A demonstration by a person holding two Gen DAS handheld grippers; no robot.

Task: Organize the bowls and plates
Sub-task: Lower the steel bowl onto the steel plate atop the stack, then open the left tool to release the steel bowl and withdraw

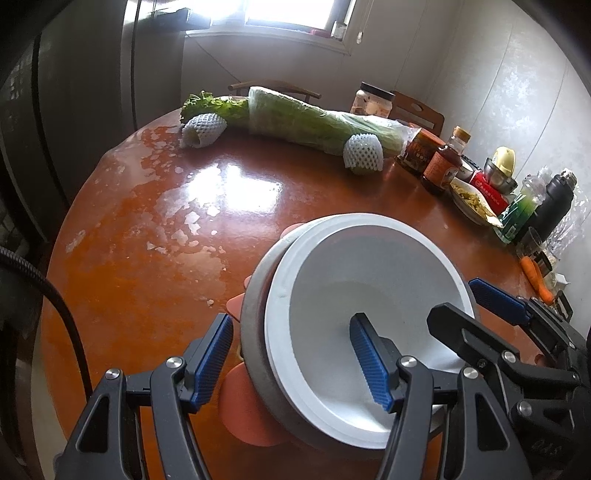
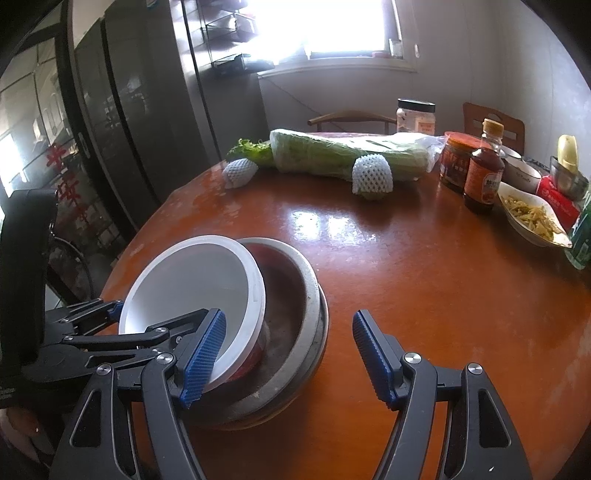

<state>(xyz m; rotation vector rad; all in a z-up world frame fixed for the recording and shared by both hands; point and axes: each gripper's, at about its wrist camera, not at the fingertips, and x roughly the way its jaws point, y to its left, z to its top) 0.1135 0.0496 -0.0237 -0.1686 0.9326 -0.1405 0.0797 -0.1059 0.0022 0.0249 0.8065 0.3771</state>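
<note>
A: Bowls, item one: white bowl (image 1: 369, 266). Where is it?

B: Directly under the tips of both tools. It sits tilted inside a metal bowl (image 1: 255, 325), its rim leaning toward the left tool. The metal bowl rests on a pink mat (image 1: 243, 410) on the round brown table (image 1: 147, 258).

A: Left gripper (image 1: 291, 363), condition?

B: Jaws apart, astride the stacked rims. One finger hangs inside the white bowl, clear of its wall. The other is outside the metal bowl, just beside it. No squeeze on either bowl shows.

A: Right gripper (image 2: 288, 356)?

B: Also spread and holding nothing. Its left finger is over the white bowl's near rim. Its right finger stands over bare table, apart from the metal bowl.

A: Items ahead of the tools?

B: Bare, glossy tabletop comes first. Ahead and to the right is a white dish (image 2: 532, 218) of yellowish food, with a sauce bottle (image 2: 484, 173) just beyond it. A carrot (image 1: 535, 277) lies at the far right edge.

A: Farther still?

B: A wrapped cabbage (image 1: 306, 122) lies across the far side. A foam net sleeve (image 1: 364, 153) sits against its near face.

A: Last entry?

B: A bright window (image 2: 343, 26), beyond the table.
</note>
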